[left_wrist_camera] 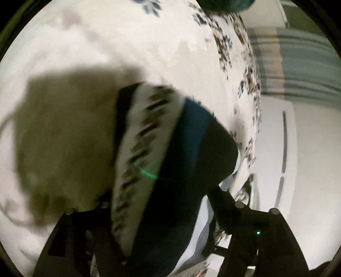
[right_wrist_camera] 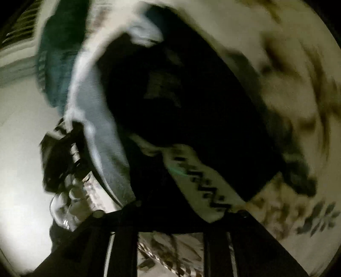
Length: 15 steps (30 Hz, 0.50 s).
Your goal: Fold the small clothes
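A small dark garment (left_wrist_camera: 187, 153) with a white waistband printed with black marks (left_wrist_camera: 140, 136) hangs from my left gripper (left_wrist_camera: 149, 223), which is shut on it above a white bedsheet (left_wrist_camera: 106, 42). In the right wrist view the same dark garment (right_wrist_camera: 187, 95) and its patterned band (right_wrist_camera: 202, 183) fill the frame, held in my right gripper (right_wrist_camera: 170, 221), which is shut on it. My other gripper (right_wrist_camera: 61, 153) shows at the left, holding the cloth's pale inner side (right_wrist_camera: 100, 132). Both views are blurred.
The bedsheet has a floral border (left_wrist_camera: 245, 89) along its right edge, with a striped rug (left_wrist_camera: 298, 59) and pale floor (left_wrist_camera: 309, 149) beyond. Another teal cloth (left_wrist_camera: 223, 5) lies at the far end of the bed. The garment casts a large shadow (left_wrist_camera: 64, 132) on the sheet.
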### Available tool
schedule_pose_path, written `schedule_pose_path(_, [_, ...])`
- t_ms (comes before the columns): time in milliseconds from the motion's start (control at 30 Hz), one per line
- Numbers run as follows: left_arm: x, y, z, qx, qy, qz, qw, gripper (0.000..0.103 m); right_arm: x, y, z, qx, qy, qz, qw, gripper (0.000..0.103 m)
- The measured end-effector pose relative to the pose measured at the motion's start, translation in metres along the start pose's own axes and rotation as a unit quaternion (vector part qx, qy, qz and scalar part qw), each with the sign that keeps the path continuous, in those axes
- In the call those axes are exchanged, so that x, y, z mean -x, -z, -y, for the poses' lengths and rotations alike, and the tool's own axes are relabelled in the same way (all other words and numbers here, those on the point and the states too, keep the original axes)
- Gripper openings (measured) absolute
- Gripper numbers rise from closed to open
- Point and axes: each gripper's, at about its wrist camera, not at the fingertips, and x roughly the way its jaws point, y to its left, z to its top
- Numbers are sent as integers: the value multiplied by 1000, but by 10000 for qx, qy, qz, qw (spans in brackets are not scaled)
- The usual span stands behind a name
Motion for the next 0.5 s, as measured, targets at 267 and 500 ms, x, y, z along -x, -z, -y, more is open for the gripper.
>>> schedule_pose_path(267, [57, 45, 27, -376, -820, 1049, 9904, 71, 75, -13, -6, 391, 657, 563, 9955, 69])
schedule_pose_path(500, [33, -7, 23, -511, -971, 1165, 9871, 71, 63, -132, -51, 1044, 449, 892, 9895, 72])
